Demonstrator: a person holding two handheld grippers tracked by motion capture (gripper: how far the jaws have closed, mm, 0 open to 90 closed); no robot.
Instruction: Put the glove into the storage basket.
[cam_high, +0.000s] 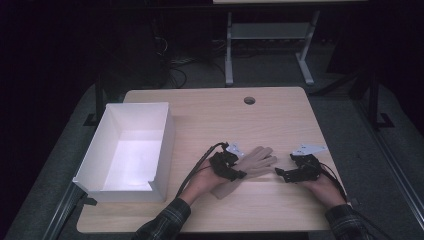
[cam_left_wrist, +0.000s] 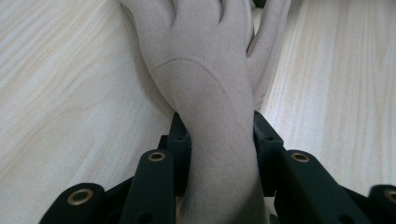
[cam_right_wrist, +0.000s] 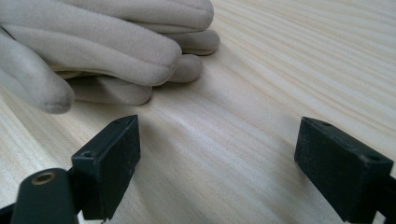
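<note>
Your left gripper (cam_left_wrist: 217, 140) is clamped on the beige gloves (cam_left_wrist: 210, 79) at the wrist, right gripper (cam_right_wrist: 217, 163) gaping empty: lift step, likely toward the white box (cam_high: 165, 145)

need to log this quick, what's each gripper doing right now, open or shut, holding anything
Left gripper: shut on the wrist of the beige glove.
Right gripper: open, holding nothing, jaws apart over the table beside the glove's fingertips.

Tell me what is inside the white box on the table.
The white box looks empty in the high view: bare white floor and inner walls. The strip of floor just behind its near wall is hidden, so a small flat thing there cannot be ruled out.
</note>
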